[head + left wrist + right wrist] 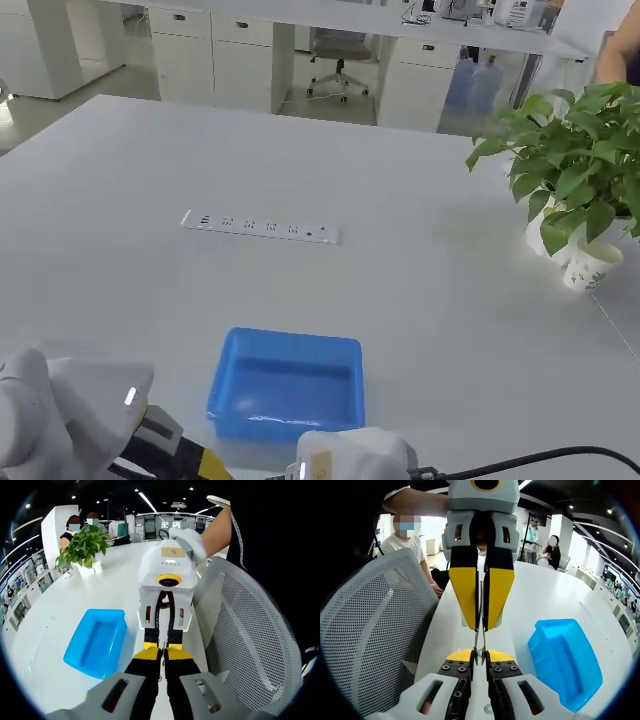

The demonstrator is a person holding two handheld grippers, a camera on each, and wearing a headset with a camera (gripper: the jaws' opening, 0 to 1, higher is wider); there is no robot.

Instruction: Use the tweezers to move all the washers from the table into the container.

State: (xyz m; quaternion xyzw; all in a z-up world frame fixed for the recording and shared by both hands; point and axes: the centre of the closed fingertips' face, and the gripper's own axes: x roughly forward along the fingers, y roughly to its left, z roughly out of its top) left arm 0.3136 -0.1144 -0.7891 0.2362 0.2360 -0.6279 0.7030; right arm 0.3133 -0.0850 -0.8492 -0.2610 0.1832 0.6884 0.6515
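Note:
The blue container (288, 385) stands open on the white table (420, 300), just beyond both grippers; I see nothing inside it. It also appears in the left gripper view (96, 641) and the right gripper view (565, 655). The two grippers face each other tip to tip at the table's near edge. A thin pair of metal tweezers (480, 630) runs between them. My left gripper (161, 653) is shut on one end and my right gripper (480, 656) is shut on the other. In the head view the left gripper (190, 450) is at bottom left and the right gripper's body (350, 455) is at bottom centre.
A white power strip (260, 227) lies mid-table. A potted plant (570, 170) and a paper cup (588, 268) stand at the right edge. A grey mesh chair back (250, 630) is close beside the grippers. People stand in the background.

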